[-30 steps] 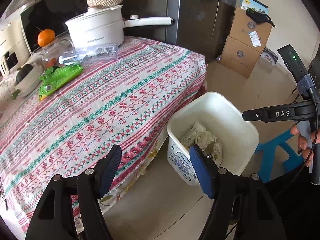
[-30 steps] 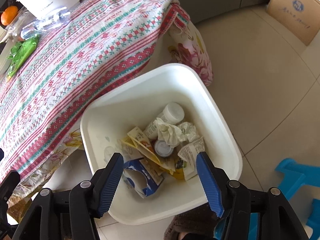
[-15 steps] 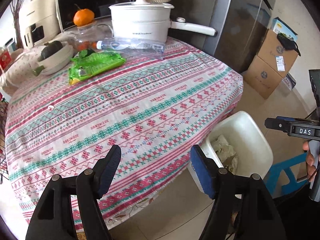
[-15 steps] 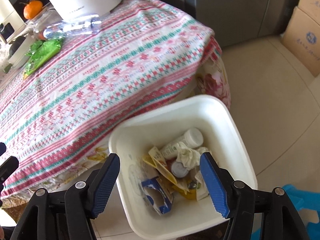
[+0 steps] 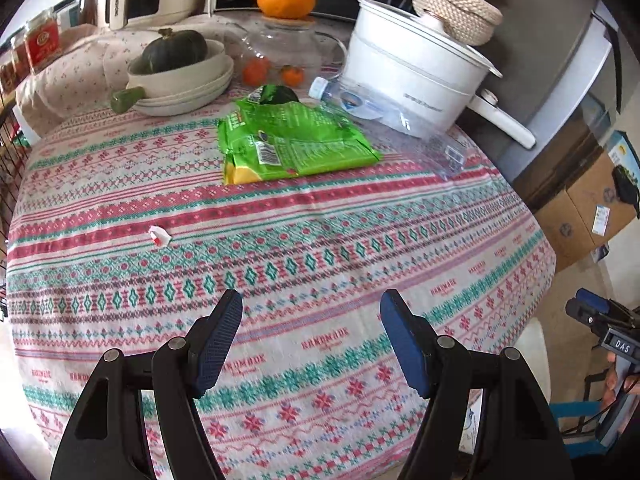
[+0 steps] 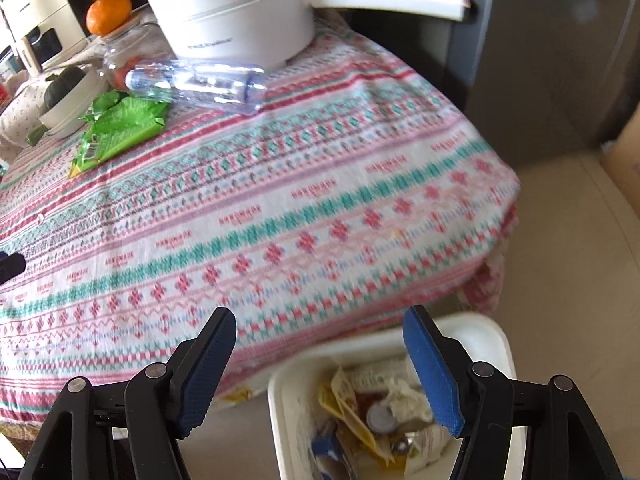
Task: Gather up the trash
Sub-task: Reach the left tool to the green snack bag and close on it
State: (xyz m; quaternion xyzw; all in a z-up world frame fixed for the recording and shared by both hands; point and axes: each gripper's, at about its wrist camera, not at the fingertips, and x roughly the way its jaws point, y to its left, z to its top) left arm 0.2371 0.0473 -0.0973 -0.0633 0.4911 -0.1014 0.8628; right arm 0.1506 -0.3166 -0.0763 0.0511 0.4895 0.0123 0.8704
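A green snack wrapper [image 5: 294, 140] lies on the patterned tablecloth, with a clear plastic bottle [image 5: 384, 114] beside it by the white pot. Both show in the right wrist view, the wrapper [image 6: 116, 128] and the bottle [image 6: 196, 86]. A small white and red scrap [image 5: 159, 237] lies on the cloth nearer me. My left gripper [image 5: 311, 304] is open and empty above the near part of the table. My right gripper [image 6: 319, 318] is open and empty over the table's edge, just above the white trash bin [image 6: 496, 344] holding several pieces of trash.
A white pot [image 5: 412, 76] with a long handle, a glass jar with oranges [image 5: 288, 52], stacked bowls holding a green squash [image 5: 176, 68] and appliances stand at the table's back. Cardboard boxes [image 5: 588, 208] sit on the floor at right. A blue stool [image 5: 576, 416] stands near the bin.
Both grippers have swung up and left from the bin toward the table. The left view now faces the wrapper and bottle; the bin has dropped to the bottom of the right view.
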